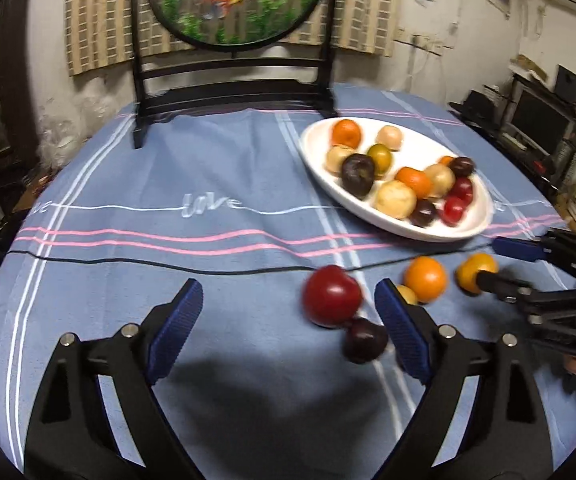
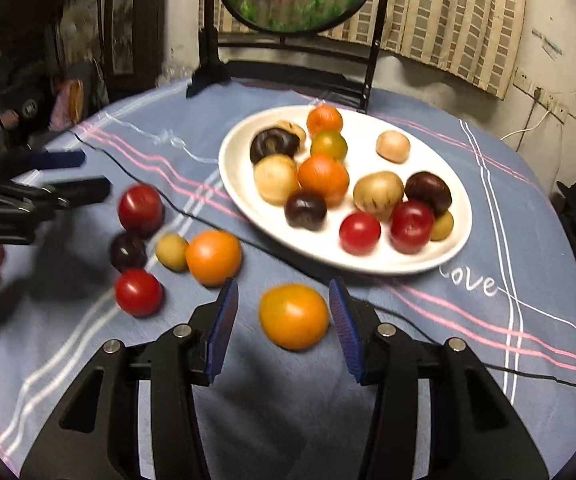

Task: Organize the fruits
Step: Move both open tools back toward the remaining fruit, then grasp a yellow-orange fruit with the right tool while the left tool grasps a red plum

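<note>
A white oval plate (image 1: 472,227) (image 2: 240,196) holds several fruits. Loose fruits lie on the blue cloth in front of it. My left gripper (image 1: 288,300) is open and empty; a red fruit (image 1: 333,295) and a dark plum (image 1: 365,340) lie just inside its right finger. My right gripper (image 2: 282,314) is open around a yellow-orange fruit (image 2: 294,317) (image 1: 477,273) without closing on it. An orange (image 2: 213,257) (image 1: 425,279), a small yellow fruit (image 2: 172,252), a dark plum (image 2: 128,251) and two red fruits (image 2: 141,210) (image 2: 139,292) lie to its left.
A black framed round screen (image 1: 234,0) stands at the table's far edge. A thin black cable (image 1: 168,266) (image 2: 208,220) runs across the cloth in front of the plate. The round table's edges drop off at left and right. Shelves (image 1: 536,128) stand at the right.
</note>
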Motion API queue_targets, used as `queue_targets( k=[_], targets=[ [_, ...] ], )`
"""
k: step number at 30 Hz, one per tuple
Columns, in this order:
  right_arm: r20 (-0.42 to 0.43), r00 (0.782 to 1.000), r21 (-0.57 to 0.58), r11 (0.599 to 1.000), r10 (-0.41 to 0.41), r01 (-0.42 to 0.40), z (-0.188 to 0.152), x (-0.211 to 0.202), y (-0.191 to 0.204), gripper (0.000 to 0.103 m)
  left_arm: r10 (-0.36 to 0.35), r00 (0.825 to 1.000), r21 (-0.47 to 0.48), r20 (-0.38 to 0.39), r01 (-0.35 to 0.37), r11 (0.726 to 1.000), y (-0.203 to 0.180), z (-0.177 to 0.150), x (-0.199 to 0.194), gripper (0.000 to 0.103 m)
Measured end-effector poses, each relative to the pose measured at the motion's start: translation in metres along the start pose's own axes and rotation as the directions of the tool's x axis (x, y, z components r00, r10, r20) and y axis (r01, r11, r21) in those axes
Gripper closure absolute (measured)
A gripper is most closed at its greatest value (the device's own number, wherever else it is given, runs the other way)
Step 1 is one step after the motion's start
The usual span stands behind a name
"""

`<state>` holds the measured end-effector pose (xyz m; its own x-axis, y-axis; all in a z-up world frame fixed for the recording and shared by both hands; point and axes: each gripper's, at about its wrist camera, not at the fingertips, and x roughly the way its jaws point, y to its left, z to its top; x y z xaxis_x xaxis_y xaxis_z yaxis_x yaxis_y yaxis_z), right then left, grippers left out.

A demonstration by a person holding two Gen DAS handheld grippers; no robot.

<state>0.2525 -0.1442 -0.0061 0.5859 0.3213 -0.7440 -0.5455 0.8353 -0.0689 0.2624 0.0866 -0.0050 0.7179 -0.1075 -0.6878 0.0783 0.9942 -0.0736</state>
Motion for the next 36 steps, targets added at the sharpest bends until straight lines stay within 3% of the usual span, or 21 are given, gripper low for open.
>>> queue_targets(
  k=[3, 5, 8, 12, 16, 20, 36],
  targets=[
    [-0.028, 1.000, 0.008, 1.000, 0.006, -0.006, -0.004, 0.006, -0.005, 0.055, -0.086, 0.996, 0.053, -0.029, 0.087, 0.995, -0.013, -0.005, -0.002, 0.029],
    [-0.034, 0.999, 0.003, 1.000, -0.004, 0.004, -0.006, 0.008, -0.004, 0.055, -0.119, 0.991, 0.085, -0.055, 0.123, 0.989, -0.024, -0.009, -0.001, 0.041],
    [-0.049, 0.999, 0.002, 1.000, -0.016, 0.016, -0.009, 0.011, -0.004, 0.055, -0.143, 0.986, 0.135, -0.081, 0.153, 0.979, -0.039, -0.014, 0.002, 0.050],
    [-0.077, 0.997, 0.017, 0.999, -0.029, 0.030, -0.009, 0.019, -0.010, 0.055, -0.158, 0.985, 0.235, -0.071, 0.170, 0.957, -0.060, -0.024, -0.002, 0.050],
    [-0.079, 0.996, 0.031, 0.999, -0.031, 0.033, -0.009, 0.018, -0.013, 0.062, -0.146, 0.986, 0.299, -0.083, 0.165, 0.940, -0.074, -0.032, 0.002, 0.053],
    [-0.081, 0.996, 0.037, 0.999, -0.028, 0.031, -0.008, 0.019, -0.014, 0.062, -0.125, 0.985, 0.325, -0.115, 0.156, 0.933, -0.078, -0.040, 0.011, 0.066],
    [-0.082, 0.996, 0.032, 0.999, -0.032, 0.035, -0.008, 0.019, -0.012, 0.062, -0.076, 0.987, 0.357, -0.138, 0.121, 0.926, -0.086, -0.048, 0.023, 0.066]
  ],
)
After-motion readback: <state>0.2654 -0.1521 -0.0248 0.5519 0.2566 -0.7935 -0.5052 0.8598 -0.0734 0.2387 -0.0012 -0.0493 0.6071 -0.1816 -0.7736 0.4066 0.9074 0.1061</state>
